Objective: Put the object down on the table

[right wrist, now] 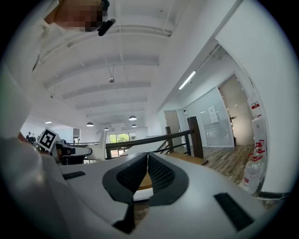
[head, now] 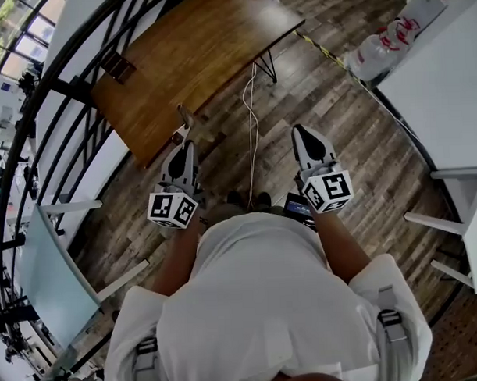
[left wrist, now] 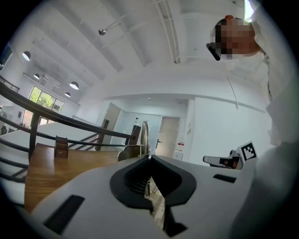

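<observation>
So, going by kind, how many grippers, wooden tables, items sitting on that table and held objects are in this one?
Grippers: 2 (left gripper, right gripper)
Wooden table: 1
Small brown object on that table: 1
Held objects: 1, a thin metallic piece in the shut left gripper; the right gripper is shut and empty
Total: 5

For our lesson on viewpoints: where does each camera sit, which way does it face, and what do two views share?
Head view: on the person's head, facing steeply down at the wooden table; shows shoulders, arms, left gripper, right gripper.
Left gripper view: on the left gripper, facing forward and upward along jaws shut on a metal object.
Right gripper view: on the right gripper, facing likewise along shut, empty jaws.
Shared: both gripper views show the table.
</observation>
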`<action>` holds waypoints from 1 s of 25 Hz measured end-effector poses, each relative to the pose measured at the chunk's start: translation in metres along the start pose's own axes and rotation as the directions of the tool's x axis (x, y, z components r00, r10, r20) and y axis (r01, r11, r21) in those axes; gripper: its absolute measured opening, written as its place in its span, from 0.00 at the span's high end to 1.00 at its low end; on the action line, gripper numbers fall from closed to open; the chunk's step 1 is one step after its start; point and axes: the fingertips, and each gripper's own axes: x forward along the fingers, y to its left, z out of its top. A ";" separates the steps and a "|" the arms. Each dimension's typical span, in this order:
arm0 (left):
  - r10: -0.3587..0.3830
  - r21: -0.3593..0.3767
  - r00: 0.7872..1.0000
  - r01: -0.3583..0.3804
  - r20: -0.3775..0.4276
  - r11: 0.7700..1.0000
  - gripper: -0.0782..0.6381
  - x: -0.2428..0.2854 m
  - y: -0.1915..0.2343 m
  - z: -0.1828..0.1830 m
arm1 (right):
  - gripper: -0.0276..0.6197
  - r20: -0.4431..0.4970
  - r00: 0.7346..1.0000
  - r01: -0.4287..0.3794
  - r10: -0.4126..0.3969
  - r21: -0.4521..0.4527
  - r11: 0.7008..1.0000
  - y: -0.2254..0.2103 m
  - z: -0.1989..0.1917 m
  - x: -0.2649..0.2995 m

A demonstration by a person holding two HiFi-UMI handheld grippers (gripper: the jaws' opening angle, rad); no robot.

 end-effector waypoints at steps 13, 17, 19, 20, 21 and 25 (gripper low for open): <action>-0.014 -0.003 0.999 0.015 0.048 1.000 0.87 0.019 -0.006 0.017 | 0.92 0.007 1.000 -0.007 0.007 0.020 1.000 -0.016 0.011 0.005; -0.034 -0.027 0.998 0.035 0.047 0.999 0.87 0.040 -0.006 0.008 | 0.92 -0.012 1.000 0.029 -0.029 0.030 0.999 -0.038 0.004 0.005; -0.050 -0.037 0.998 0.051 0.045 0.998 0.87 0.058 -0.004 0.006 | 0.92 -0.010 0.999 0.053 -0.053 0.036 0.998 -0.051 0.005 0.008; -0.057 -0.044 0.997 0.059 0.043 0.997 0.87 0.069 -0.002 0.006 | 0.92 -0.010 0.998 0.064 -0.064 0.038 0.997 -0.057 0.006 0.011; -0.063 -0.052 0.997 0.065 0.042 0.997 0.87 0.080 0.000 0.006 | 0.92 -0.012 0.997 0.073 -0.073 0.038 0.997 -0.063 0.006 0.015; -0.080 -0.074 0.996 0.083 0.046 0.994 0.87 0.123 0.011 0.008 | 0.92 -0.030 0.995 0.094 -0.093 0.036 0.995 -0.088 0.007 0.040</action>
